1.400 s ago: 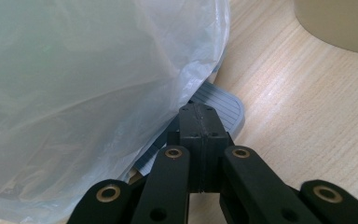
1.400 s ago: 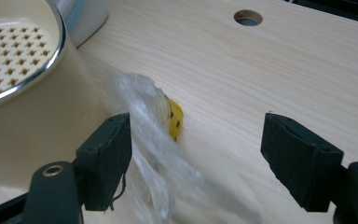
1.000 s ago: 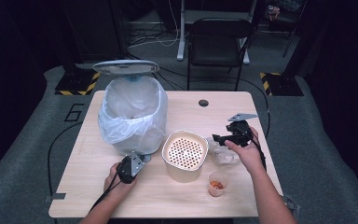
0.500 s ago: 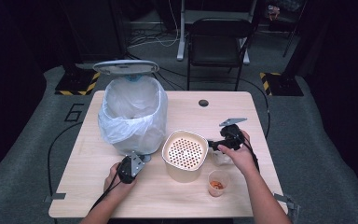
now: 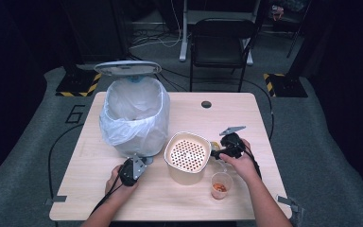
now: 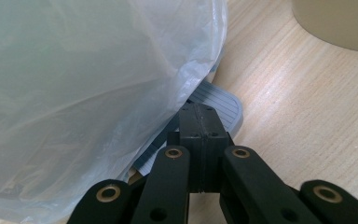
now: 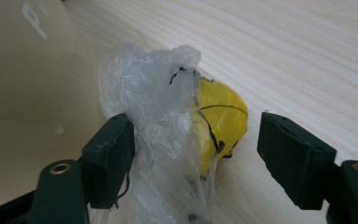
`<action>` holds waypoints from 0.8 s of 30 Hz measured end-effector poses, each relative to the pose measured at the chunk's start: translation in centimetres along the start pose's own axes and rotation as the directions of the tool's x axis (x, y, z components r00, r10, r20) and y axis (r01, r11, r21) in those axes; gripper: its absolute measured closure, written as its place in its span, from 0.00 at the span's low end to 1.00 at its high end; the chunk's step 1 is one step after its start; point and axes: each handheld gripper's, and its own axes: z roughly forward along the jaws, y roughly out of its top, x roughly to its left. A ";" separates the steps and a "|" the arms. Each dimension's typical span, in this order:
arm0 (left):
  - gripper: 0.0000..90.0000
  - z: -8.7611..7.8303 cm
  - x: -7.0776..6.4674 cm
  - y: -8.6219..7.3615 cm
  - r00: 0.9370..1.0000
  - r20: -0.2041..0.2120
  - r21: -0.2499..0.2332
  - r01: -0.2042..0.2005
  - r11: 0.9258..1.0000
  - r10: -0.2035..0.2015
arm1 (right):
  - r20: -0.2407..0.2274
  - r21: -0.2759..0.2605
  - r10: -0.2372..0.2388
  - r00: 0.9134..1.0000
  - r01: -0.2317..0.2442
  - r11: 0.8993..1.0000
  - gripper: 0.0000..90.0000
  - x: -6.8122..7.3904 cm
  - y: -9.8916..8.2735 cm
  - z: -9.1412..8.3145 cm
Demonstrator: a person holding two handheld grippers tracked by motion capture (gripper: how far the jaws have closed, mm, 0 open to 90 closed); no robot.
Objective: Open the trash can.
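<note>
Wrapper [image 7: 168,116] — perhaps around yellow candy — between right tool [image 7: 196,149] jaws | unclenched, closing.

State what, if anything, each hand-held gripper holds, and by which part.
Nothing is held. The left hand-held gripper is shut empty by the bin pedal; the right hand-held gripper stands open around the crumpled bag.

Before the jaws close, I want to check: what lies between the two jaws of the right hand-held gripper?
In the right gripper view, a crumpled clear plastic wrapper with a yellow piece lies between the open jaws of the right hand-held gripper.
</note>
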 end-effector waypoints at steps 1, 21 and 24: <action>1.00 0.0 0.0 0.0 1.000 -0.002 0.000 -0.002 1.000 0.002 | -0.004 0.004 -0.005 1.000 0.005 1.000 0.39 0.1 -0.1 0.2; 1.00 0.0 -0.1 0.0 1.000 -0.004 -0.002 -0.007 1.000 0.007 | 0.014 0.039 -0.051 0.999 0.050 0.998 0.46 0.4 -1.7 1.9; 1.00 0.0 -0.1 0.0 1.000 -0.003 -0.001 -0.006 1.000 0.006 | 0.004 0.030 -0.058 0.998 0.057 0.998 0.49 0.2 -1.9 2.0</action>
